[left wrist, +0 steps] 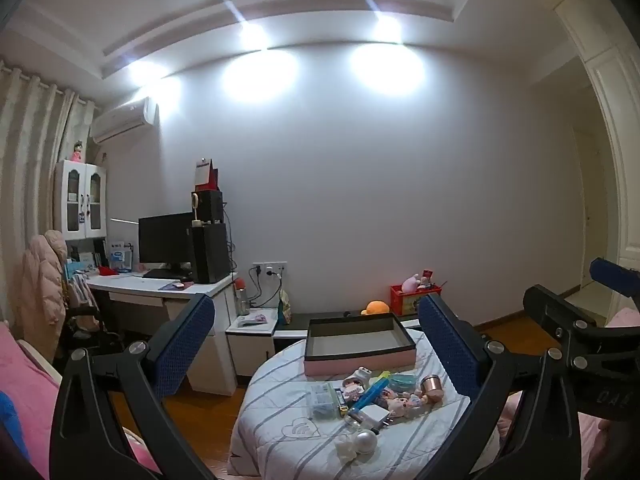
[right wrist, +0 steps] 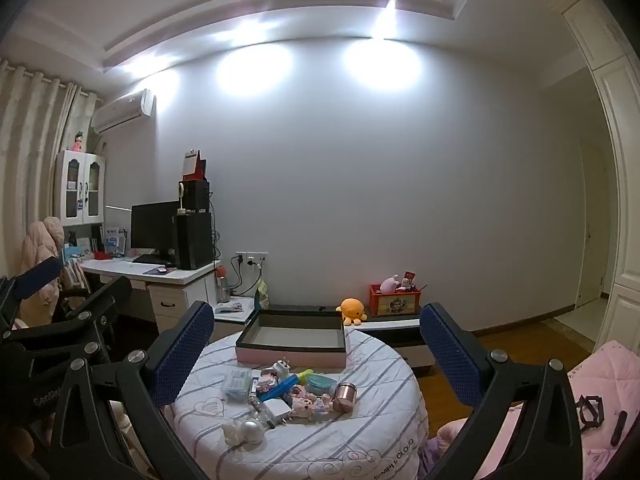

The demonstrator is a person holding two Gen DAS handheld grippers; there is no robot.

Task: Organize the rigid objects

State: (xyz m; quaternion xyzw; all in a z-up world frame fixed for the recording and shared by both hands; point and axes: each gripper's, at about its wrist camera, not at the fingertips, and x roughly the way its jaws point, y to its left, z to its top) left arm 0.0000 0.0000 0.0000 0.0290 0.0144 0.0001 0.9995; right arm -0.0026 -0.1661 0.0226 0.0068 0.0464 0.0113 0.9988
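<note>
Trinkets [right wrist: 288, 394] heaped before pink box [right wrist: 294, 340]; left gripper [left wrist: 316, 344], right gripper [right wrist: 316, 344] spread, empty.

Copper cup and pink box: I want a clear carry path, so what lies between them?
In the right wrist view, a teal round case lies between the copper cup and the pink box; otherwise bare striped cover.

We see bare quilt [right wrist: 304, 452] before the clutter [right wrist: 280, 396] (packed tight, pieces touching); the open box [right wrist: 292, 344] walls off the far side.
</note>
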